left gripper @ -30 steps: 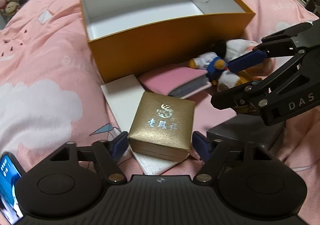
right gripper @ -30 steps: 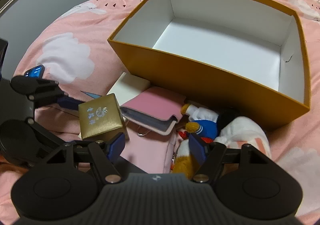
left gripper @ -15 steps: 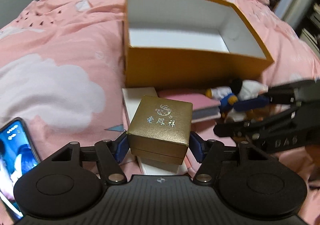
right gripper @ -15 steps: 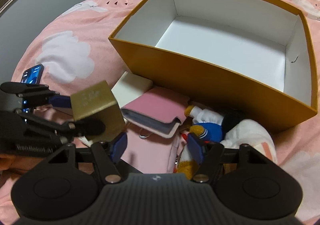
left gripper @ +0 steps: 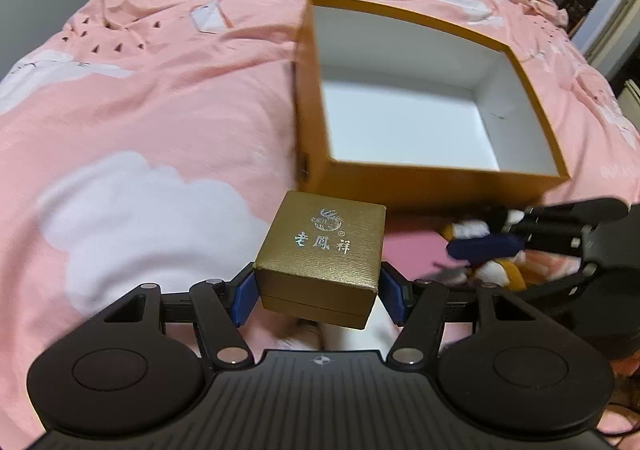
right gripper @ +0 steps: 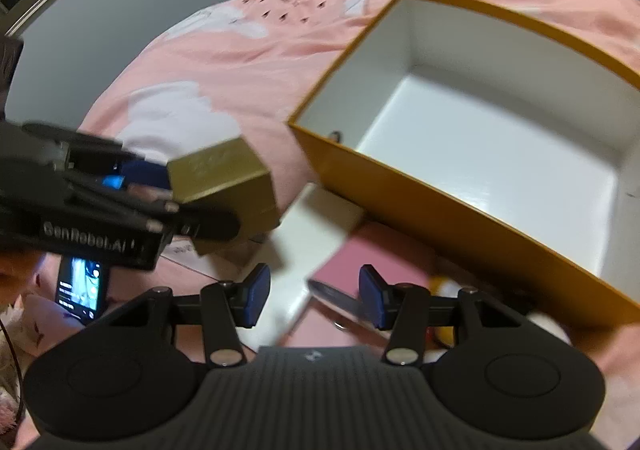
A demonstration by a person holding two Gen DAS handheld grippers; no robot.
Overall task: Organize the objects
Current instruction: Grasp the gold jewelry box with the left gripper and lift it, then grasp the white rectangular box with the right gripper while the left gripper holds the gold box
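Lifted clear of the white card it sat on a second ago, the small gold box (left gripper: 320,258) now hangs above the pink bedcover (left gripper: 160,98), and my left jaws (left gripper: 320,290) have carried it toward the near left corner of the big orange box (left gripper: 432,182). Both blue pads (left gripper: 245,296) press on the gold box's sides, so my left jaws are gripping it, lid up, with the silver lettering facing me.

From my right wrist view the same gold box (right gripper: 224,178) shows at the left, held off the bed by the left jaws (right gripper: 182,202), just short of the orange box's (right gripper: 460,218) left corner. The orange box stands open on the bed, its white inside bare as far as I can see.

My right jaws (right gripper: 314,298) have just been closing, with the pads still apart. They press on nothing. Beneath them lie the white card (right gripper: 308,238) and the pink wallet (right gripper: 360,262), whose grey edge runs by the right pad (right gripper: 372,296); the picture is too blurred for me to say whether they touch. In the left wrist view my right jaws (left gripper: 496,262) hover over the stuffed duck toy (left gripper: 480,234), which lies against the orange box's front wall.

A phone (right gripper: 82,286) with a lit screen lies on the bedcover at the lower left of my right view.
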